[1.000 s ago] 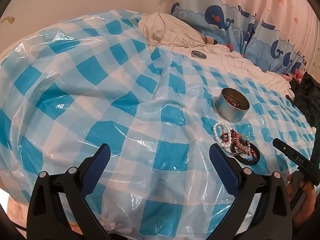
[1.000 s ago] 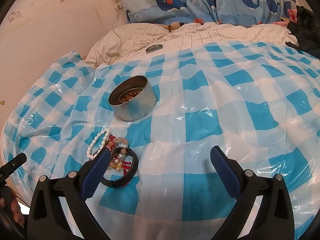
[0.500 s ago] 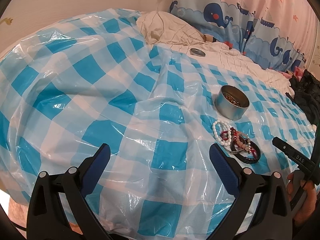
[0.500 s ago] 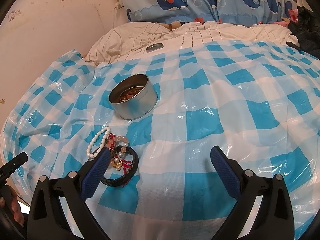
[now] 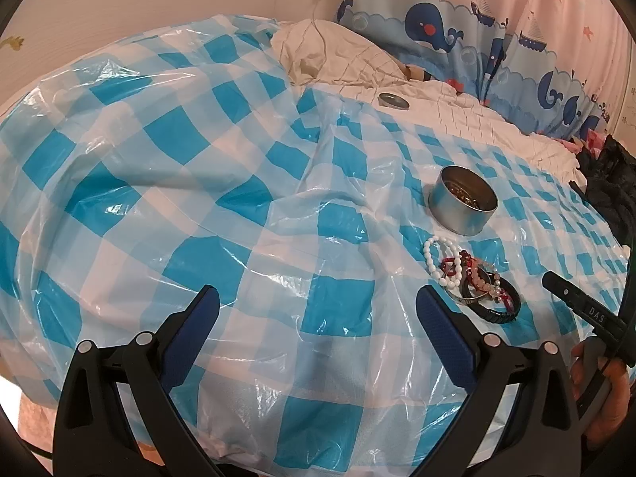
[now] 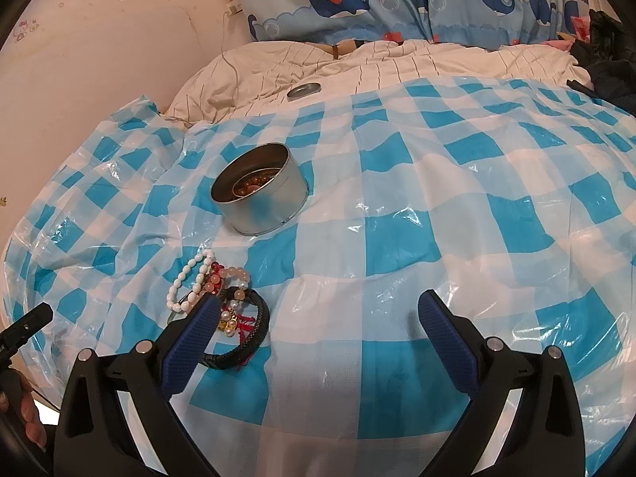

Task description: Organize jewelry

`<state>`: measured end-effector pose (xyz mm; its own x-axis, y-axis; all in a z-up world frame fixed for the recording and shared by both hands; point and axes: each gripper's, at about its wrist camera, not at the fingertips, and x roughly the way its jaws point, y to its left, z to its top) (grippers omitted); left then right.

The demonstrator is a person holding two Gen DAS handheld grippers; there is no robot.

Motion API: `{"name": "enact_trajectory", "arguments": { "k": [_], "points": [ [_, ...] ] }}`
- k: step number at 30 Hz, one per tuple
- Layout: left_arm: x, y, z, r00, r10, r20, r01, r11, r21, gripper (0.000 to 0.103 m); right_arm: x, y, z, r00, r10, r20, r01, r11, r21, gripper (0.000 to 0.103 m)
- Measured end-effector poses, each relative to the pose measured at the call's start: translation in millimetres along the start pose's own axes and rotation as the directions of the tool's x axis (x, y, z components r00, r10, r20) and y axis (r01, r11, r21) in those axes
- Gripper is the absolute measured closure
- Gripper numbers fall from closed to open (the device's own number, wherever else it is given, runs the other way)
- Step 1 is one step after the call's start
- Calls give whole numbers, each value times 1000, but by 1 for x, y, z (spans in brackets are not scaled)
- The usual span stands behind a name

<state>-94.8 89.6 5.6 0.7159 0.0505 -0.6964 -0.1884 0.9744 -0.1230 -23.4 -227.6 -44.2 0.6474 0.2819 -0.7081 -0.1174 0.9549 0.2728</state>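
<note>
A round metal tin (image 6: 260, 190) (image 5: 465, 204) with brown beads inside stands on the blue-and-white checked plastic sheet (image 6: 397, 218). In front of it lies a heap of bracelets (image 6: 226, 298) (image 5: 473, 282): a white bead string (image 6: 187, 282), pink and red beads, a black braided band (image 6: 246, 338). My right gripper (image 6: 318, 310) is open, its left fingertip over the heap's near edge. My left gripper (image 5: 318, 306) is open above bare sheet, the heap just right of it.
The tin's lid (image 6: 304, 89) (image 5: 393, 100) rests on the cream striped bedding (image 6: 417, 59) at the back. A whale-print curtain (image 6: 397, 0) hangs behind. Dark clothing (image 6: 608, 59) lies at the far right. A wall (image 6: 99, 59) borders the left.
Both grippers have crept slightly forward and stay open; the bracelet heap and tin have not moved.
</note>
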Motion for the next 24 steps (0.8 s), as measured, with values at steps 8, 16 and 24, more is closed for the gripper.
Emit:
{"name": "enact_trajectory", "arguments": {
  "k": [8,16,24],
  "points": [
    [0,0,0,1000,1,-1,-1,1000,0,8,1,0,0,1000,0,-4,0,1000,0,7],
    [-10,8,1,999,6,32,-5,1000,-22,8,5,-6,-2,999,-50,8,50,999,1,7],
    [-24,25,3,999,-18,50,22,997,-74,8,-19,-6,1,993,-78,89,81,996,-25,7]
  ]
}}
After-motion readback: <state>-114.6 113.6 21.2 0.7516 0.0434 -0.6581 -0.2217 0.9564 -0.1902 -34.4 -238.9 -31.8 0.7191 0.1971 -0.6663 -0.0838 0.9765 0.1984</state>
